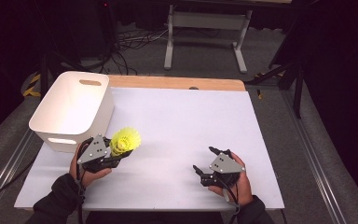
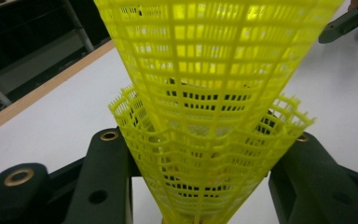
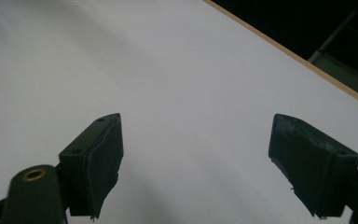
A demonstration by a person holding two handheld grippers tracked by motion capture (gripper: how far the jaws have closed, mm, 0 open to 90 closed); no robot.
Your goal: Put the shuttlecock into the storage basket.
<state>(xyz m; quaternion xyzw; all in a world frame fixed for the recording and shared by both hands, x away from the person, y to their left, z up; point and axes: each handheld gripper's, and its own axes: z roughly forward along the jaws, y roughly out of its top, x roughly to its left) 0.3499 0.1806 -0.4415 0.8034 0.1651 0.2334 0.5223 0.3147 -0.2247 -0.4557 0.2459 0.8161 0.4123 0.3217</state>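
- While the person's hands rest low over the white worktop (image 1: 177, 126), the left hand-held gripper (image 1: 114, 156) is clamped on a yellow plastic shuttlecock (image 1: 125, 140), just beside the near corner of the white storage bin (image 1: 72, 109).
- In the left gripper view the shuttlecock's mesh skirt (image 2: 214, 93) rises between the two black jaws, and there look to be two skirts nested one inside the other, a second frilled rim (image 2: 289, 119) flaring lower down.
- The grip sits on the soft lattice near the narrow end, not on anything firm; I would expect the skirt to flex, so the shuttlecock could tilt or slide out if the hand swings quickly towards the bin.
- If it really is a nested pair, the outer one might slip off the inner on the way and drop onto the worktop short of the bin.
- The bin's wall stands close to the left hand; a low carry could knock the skirt against the rim and flick it loose.
- The right hand-held gripper (image 1: 205, 163) hovers at the near right of the worktop, its jaws wide apart with nothing between them, well apart from the shuttlecock, so it is in no position to catch a slip.
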